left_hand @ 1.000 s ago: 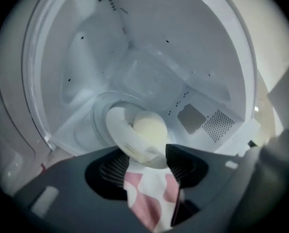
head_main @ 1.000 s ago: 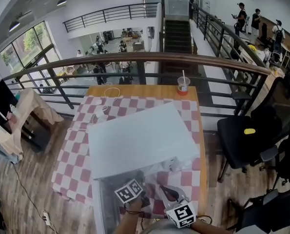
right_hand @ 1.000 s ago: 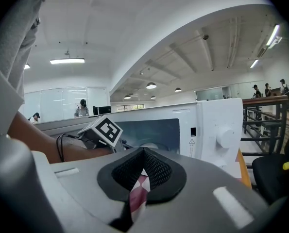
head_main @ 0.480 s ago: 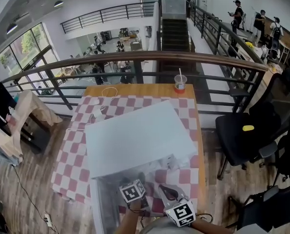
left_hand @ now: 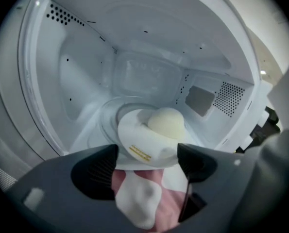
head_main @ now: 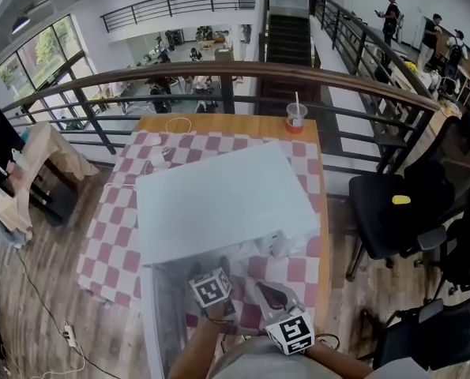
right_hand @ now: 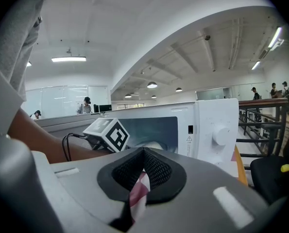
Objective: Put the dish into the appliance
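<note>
Both jaws of the left gripper point(left_hand: 148, 155) are opening off the round white dish point(left_hand: 143, 141) carrying a pale bun point(left_hand: 166, 122), which is sitting straight ahead on the glass turntable point(left_hand: 107, 116) inside the white microwave point(left_hand: 81, 67), while the right gripper point(right_hand: 143, 171) is idling shut and empty.

From my head view the microwave point(head_main: 219, 200) roof hides the dish point(left_hand: 151, 135) completely, and its rim's sides slip behind my left gripper point(left_hand: 148, 161), whose opening jaws flank it (label point(left_hand: 140, 153) print too blurred to read).
</note>
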